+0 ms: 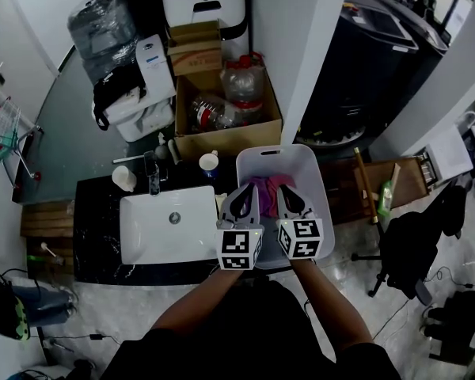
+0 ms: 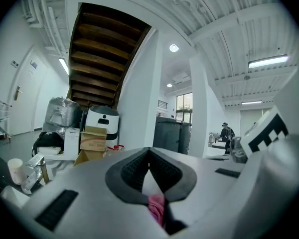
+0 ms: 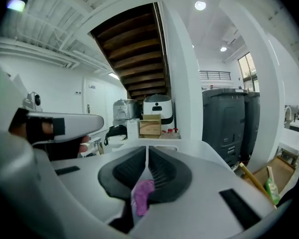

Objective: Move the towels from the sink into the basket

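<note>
The sink lay just left of my left gripper, and the basket sat beneath both grippers. Beside it, my right gripper matched it: each had its jaws pinched together on the pink towel above the basket.
</note>
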Motion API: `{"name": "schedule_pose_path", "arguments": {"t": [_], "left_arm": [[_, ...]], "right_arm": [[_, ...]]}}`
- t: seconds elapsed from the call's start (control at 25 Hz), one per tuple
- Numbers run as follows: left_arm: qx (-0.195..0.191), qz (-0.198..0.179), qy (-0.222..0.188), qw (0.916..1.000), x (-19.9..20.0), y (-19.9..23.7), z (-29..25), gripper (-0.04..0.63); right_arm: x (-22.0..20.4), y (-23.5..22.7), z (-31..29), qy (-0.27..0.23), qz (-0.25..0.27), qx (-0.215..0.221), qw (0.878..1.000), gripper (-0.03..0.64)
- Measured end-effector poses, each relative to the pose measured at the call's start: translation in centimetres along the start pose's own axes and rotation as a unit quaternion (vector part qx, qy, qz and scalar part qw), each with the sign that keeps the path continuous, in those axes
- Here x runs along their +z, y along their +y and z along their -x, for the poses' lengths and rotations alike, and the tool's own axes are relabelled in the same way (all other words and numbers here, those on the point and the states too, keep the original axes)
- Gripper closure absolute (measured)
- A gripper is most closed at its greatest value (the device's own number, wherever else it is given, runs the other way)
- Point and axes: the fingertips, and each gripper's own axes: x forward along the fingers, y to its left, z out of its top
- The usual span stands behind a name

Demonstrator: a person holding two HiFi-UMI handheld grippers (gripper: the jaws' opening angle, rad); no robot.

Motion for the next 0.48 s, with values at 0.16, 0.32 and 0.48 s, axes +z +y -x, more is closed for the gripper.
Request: {"name": "schedule_pose_path", "arguments": {"t": [0.16, 0.32, 0.48], "left_arm": [[-0.013, 0.002, -0.011, 0.9998, 0.5, -0.4, 0.7, 0.592], [-0.024, 0.004, -0.014, 0.9996, 1.0, -0.7, 1.6, 0.592], [-0.032, 0.007, -0.024, 0.9992, 2.5, -1.0, 2.6, 0.592]], "right_arm": [[1.3, 1.5, 1.5, -0.019, 0.008, 0.004, 1.000, 0.585], [2.7, 2.5, 3.0, -0.044, 0.020, -0.005, 0.999, 0.586], [3.8, 3.1, 4.2, -0.057, 0.024, -0.020, 0.998, 0.585]]}}
